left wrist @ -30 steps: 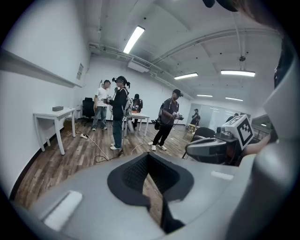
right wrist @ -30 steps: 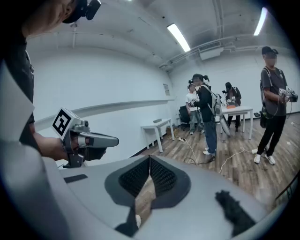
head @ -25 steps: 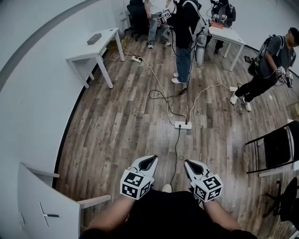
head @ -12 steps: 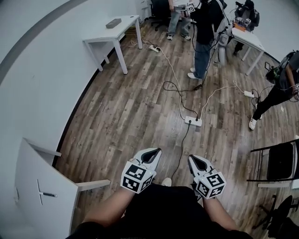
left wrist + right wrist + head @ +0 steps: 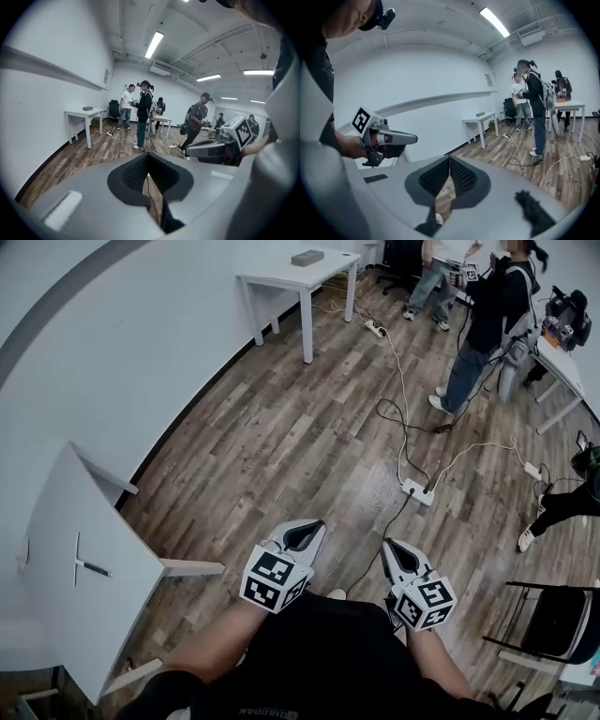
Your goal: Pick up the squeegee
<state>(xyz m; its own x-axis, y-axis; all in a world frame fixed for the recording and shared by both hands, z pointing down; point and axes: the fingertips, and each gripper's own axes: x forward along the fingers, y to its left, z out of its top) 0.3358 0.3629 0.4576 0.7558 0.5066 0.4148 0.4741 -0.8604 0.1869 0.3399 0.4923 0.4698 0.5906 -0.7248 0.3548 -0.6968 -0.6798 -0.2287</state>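
Your left gripper (image 5: 315, 525) and right gripper (image 5: 389, 546) hang bottom centre, fingers clenched on nothing, probably just parked since no squeegee's in sight.

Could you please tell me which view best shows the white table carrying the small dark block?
The head view: it looks down on the white table, showing its top, legs and the dark block. Both gripper views show it small, distant and side-on.
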